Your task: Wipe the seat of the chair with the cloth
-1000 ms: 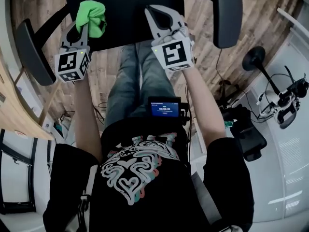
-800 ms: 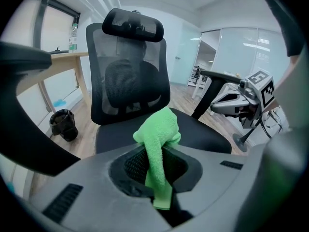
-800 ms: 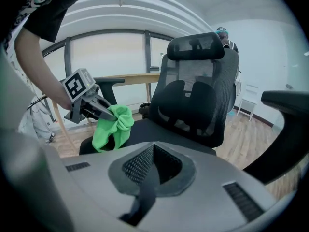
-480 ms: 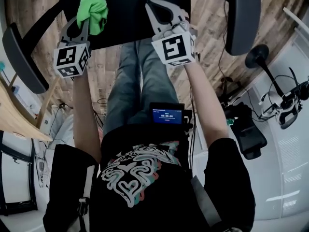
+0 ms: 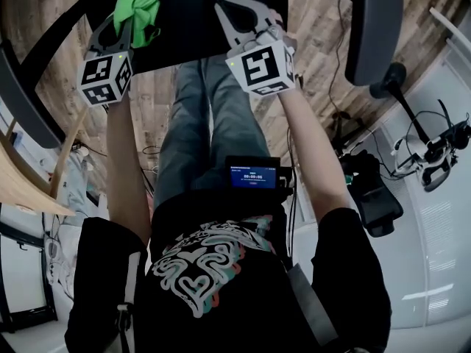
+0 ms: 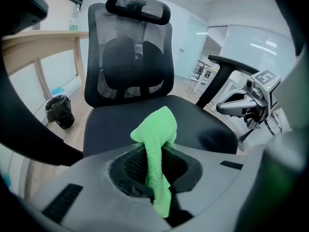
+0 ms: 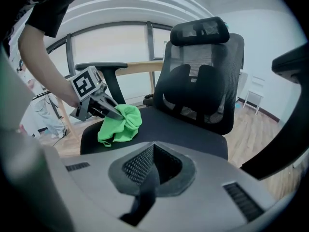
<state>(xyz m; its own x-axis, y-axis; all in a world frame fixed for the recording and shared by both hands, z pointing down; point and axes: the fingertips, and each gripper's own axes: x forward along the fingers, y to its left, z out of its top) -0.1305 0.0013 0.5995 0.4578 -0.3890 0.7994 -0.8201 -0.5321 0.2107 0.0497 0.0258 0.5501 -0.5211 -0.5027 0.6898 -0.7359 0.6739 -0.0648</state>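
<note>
Left gripper [image 5: 129,25]: clamped on the cloth [image 6: 155,127], one fold pinched right between the jaws

Cloth: bright green, bunched into a lump just past the jaw tips, with a strip trailing back down through the grip. Over the near left part of the seat [image 7: 183,129]; touching it or just above it, can't tell which

Right gripper [image 7: 153,150]: jaws pressed together, empty, held over the near right part of the seat, beside the left one but apart from it

Seat: black and padded, near edge just in front of the person's jeans [image 5: 206,116]

Backrest [image 6: 128,66]: black mesh, upright at the far side, with a headrest [image 6: 137,6] on top

Right armrest [image 5: 375,20]: black, sticking out along the right of the seat

Left armrest [image 5: 20,98]: same deal on the left, mostly cut off at the frame edge

Floor [image 5: 309,72]: wood planks under the chair

Far left stuff: pale wooden desk [image 6: 43,37] with a bottle [image 6: 74,19] on it, and a small black bin [image 6: 60,111] on the floor near its leg

At the waist: small device [image 5: 252,173] with a lit blue screen, digits too tiny to read
</note>
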